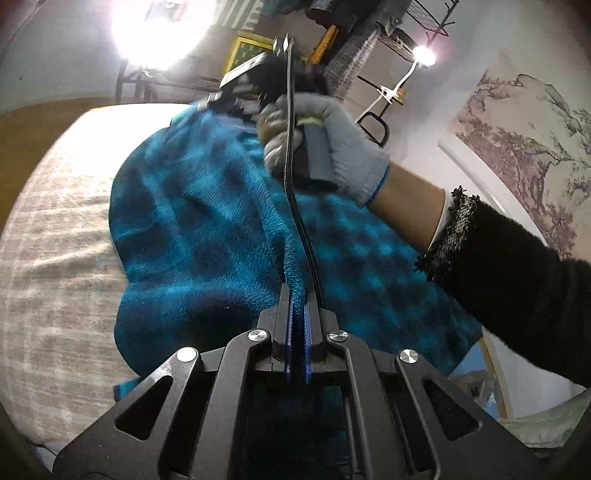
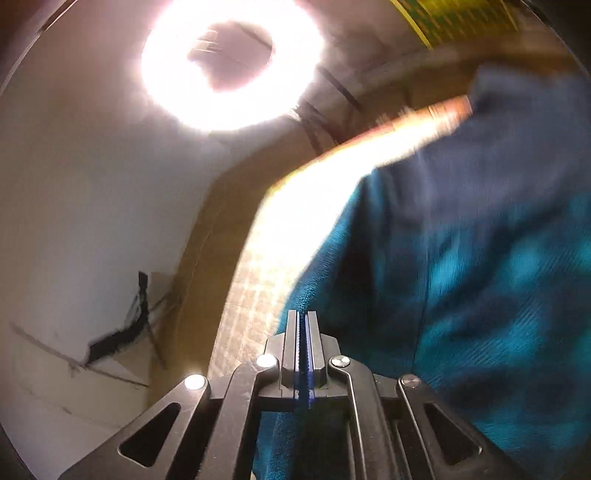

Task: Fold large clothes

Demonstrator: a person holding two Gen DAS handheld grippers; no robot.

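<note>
Left gripper [image 1: 298, 295] up close at bottom of left wrist view, jaws pressed together on a rolled edge of teal fleece garment [image 1: 221, 221]. Fleece spread in a rumpled heap over beige checked bed cover [image 1: 55, 258], one hem pulled up toward the lens and pinched between blue-padded fingers [image 1: 295, 332]. Black braided cable [image 1: 291, 166] running from beside the jaws up across the fabric. Farther up, gloved hand [image 1: 332, 147] in grey knit glove with blue cuff, black knit sleeve [image 1: 517, 277] behind it, wrapped around handle of other tool at far edge of fleece. Ring light [image 1: 155, 29] blown out at top left, wire rack [image 1: 406, 37] and wall scroll painting [image 1: 524, 147] in background.

Right wrist view: right gripper [image 2: 303, 325] also clamped shut, thin strip of teal fleece garment [image 2: 480, 277] caught between the fingers [image 2: 291, 343]. Fabric filling right half of frame, motion-blurred, hanging slack from the jaws. Bed cover [image 2: 277, 258] edge glaring bright under ring light [image 2: 232, 62]. Wooden bed frame [image 2: 207, 240] curving alongside, white wall [image 2: 74, 184] at left with dark crack-like mark low down.
</note>
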